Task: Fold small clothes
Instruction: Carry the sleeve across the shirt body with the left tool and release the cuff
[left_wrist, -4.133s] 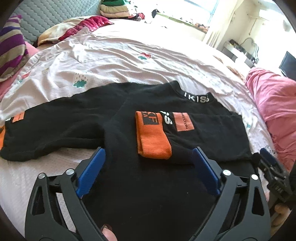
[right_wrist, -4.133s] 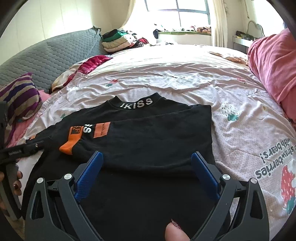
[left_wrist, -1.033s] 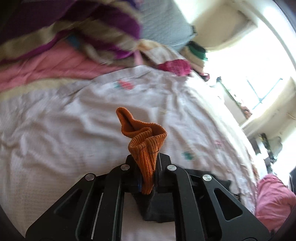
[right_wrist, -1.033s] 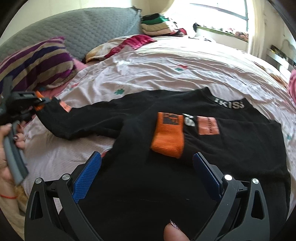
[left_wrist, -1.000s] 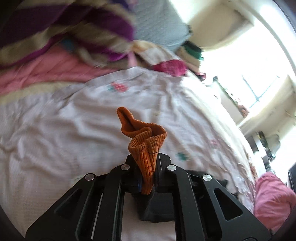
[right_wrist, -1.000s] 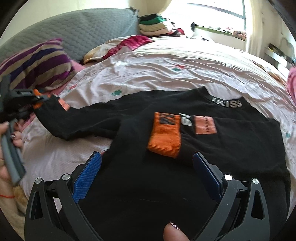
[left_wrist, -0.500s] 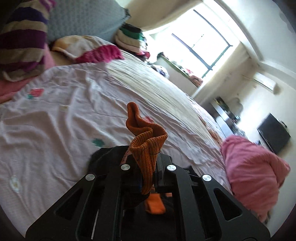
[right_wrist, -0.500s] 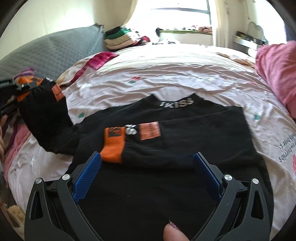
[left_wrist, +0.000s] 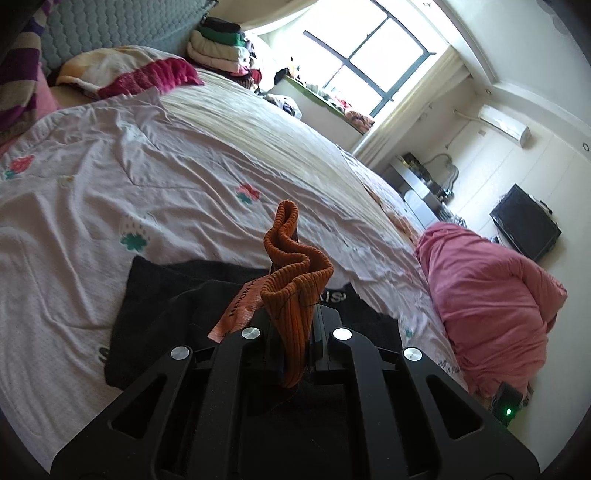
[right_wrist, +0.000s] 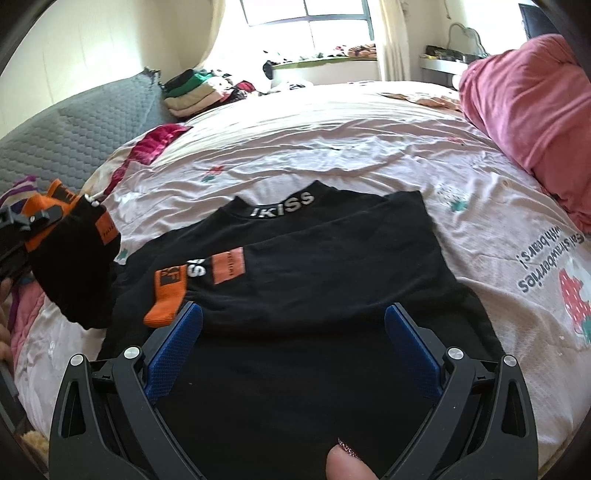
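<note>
Right wrist view: black long-sleeve top (right_wrist: 325, 280) lies flat on the bed sheet (right_wrist: 332, 147), straight ahead of the right gripper (right_wrist: 291, 354), collar with the white "IKISS" lettering at the far end. One sleeve is already folded across the chest, its orange cuff (right_wrist: 168, 295) resting just beyond the gripper's left finger. So roughly a third done by my estimate: one sleeve in, other sleeve mid-fold, body fold not started.

Right gripper: jaws wide apart, blue pads (right_wrist: 173, 350) hovering over the lower body of the top, nothing between them. Can't tell if the pads touch the fabric.

Left gripper (right_wrist: 22, 229) sits far off to the left of the right one, raised off the bed, with the second sleeve (right_wrist: 74, 273) hanging from it in a black bunch.

Left wrist view: left gripper (left_wrist: 295, 343) is clamped tight on the second orange ribbed cuff (left_wrist: 295, 280), which stands crumpled above the fingers. Below and ahead of it, the black top; pink quilt (left_wrist: 487, 295) off to its right.

Left to do, as I judge it: lay this sleeve across the chest over the first, release, then fold the body up toward the collar.
</note>
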